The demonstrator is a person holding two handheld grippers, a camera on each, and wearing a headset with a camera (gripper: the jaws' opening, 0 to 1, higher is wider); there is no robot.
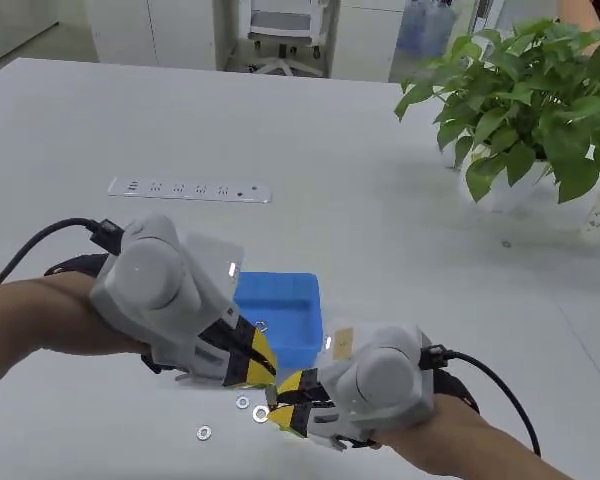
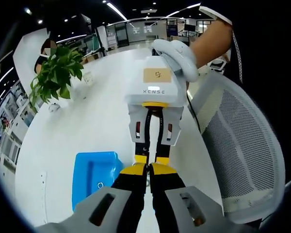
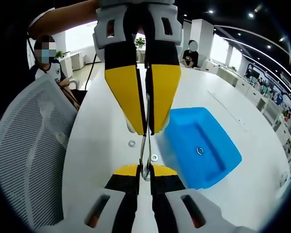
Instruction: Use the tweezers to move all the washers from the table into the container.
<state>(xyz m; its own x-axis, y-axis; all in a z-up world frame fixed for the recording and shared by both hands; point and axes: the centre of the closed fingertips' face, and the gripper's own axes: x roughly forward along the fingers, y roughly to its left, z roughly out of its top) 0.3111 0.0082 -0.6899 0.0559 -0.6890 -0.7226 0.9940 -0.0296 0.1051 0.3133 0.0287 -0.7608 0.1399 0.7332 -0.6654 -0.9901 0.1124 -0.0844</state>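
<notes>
Two jaw pairs: the right gripper [image 3: 145, 171] and the left gripper [image 2: 149, 170] meet tip to tip. Each is closed to a narrow slit with the same tweezers [image 3: 145, 150] pinched in it.
Tweezers axis: the long axis runs straight from one gripper into the other; I cannot tell which end is the working tip.
Loose washers: three on the table [image 1: 380, 200]. Two [image 3: 132, 143] [image 3: 154, 158] lie just below the tweezers, one on either side. The third [image 1: 204, 432] sits a little apart, to the person's left.
Container [image 3: 178, 145]: blue, just beside the tweezers on the right gripper's right, with one washer [image 3: 200, 150] already inside.
Nearer gripper: the right, by the head view.
Next move (judgement): one gripper should let go, then the tips tilt down onto the closest washer.
</notes>
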